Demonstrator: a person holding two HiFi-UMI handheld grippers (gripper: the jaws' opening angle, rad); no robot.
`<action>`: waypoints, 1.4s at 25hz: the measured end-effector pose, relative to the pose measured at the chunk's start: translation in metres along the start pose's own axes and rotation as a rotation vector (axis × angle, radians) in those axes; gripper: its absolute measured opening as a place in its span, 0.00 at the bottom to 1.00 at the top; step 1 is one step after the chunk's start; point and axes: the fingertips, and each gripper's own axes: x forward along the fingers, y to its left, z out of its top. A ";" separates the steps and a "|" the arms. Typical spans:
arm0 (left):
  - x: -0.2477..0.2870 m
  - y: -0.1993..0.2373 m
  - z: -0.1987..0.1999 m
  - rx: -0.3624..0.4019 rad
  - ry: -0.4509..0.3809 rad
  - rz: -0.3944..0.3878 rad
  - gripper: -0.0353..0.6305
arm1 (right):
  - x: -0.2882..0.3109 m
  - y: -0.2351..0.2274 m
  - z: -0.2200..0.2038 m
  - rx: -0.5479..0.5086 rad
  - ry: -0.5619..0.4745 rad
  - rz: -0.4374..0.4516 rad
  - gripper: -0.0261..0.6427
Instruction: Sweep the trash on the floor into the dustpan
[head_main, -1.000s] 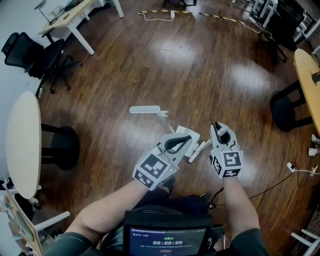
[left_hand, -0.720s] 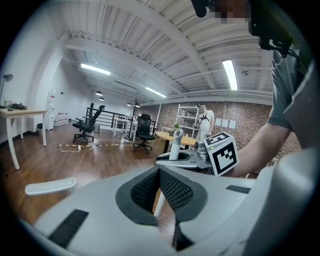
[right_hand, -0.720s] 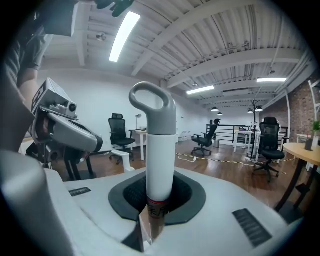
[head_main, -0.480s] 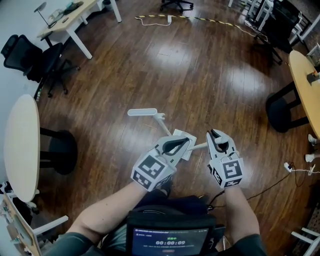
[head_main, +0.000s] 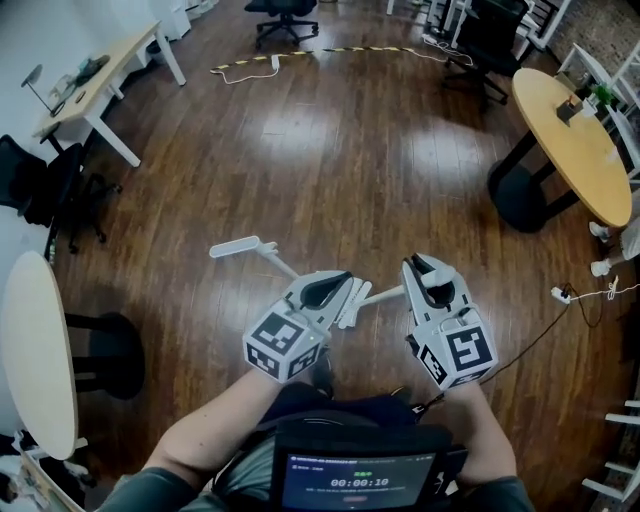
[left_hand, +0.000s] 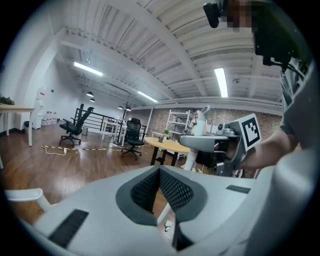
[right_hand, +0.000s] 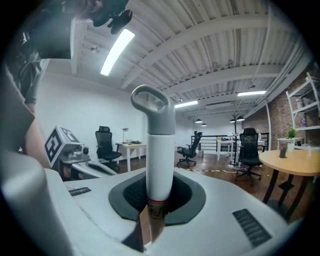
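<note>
The floor (head_main: 400, 170) is dark reddish-brown plank wood with pale, glossy glare patches. The left gripper (head_main: 347, 282) and the right gripper (head_main: 413, 263) are light grey with black textured pads, and each bears black-and-white square markers. At the right gripper, the handle (right_hand: 159, 165) is white with a grey loop end and a thin red ring. Well left of the right gripper is a white flat-headed tool (head_main: 236, 247). Far right of it, the round table (head_main: 560, 150) has a tan top on a black pedestal.

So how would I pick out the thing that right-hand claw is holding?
Over the dark wooden floor, find the right gripper, nearer the round yellow table. Clamped in its jaws is a round white handle; only it ends in a grey loop.
</note>
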 end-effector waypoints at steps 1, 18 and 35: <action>0.008 -0.009 0.005 0.008 -0.002 -0.008 0.06 | -0.013 -0.012 0.008 0.009 -0.011 -0.028 0.12; 0.094 -0.217 0.112 0.060 -0.095 -0.130 0.06 | -0.278 -0.144 0.112 0.030 -0.051 -0.288 0.12; 0.086 -0.331 0.171 0.091 -0.207 -0.116 0.06 | -0.454 -0.189 0.140 0.044 -0.123 -0.501 0.13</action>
